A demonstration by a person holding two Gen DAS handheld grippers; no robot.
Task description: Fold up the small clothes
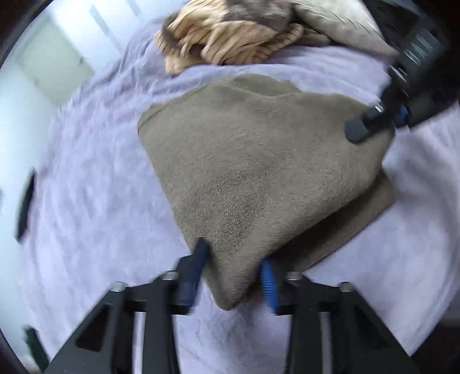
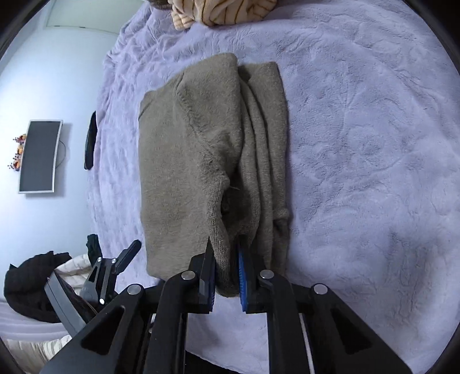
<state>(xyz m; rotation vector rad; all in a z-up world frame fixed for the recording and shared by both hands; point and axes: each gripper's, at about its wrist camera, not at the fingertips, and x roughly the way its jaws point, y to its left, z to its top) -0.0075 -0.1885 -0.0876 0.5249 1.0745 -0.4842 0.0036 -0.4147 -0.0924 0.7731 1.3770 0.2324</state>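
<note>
A taupe knitted sweater (image 2: 195, 161) lies folded on the lilac fleece blanket (image 2: 359, 143), well clear of its edges, roughly in the middle. Its fabric is soft and slightly fuzzy. The upper layer is doubled over a lower one, which peeks out along one side in long bunched folds. One near corner of the top layer is lifted off the blanket.

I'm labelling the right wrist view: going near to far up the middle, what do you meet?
Right gripper pinching the sweater's near edge, brown sweater, bare lilac blanket, striped tan garment.
</note>
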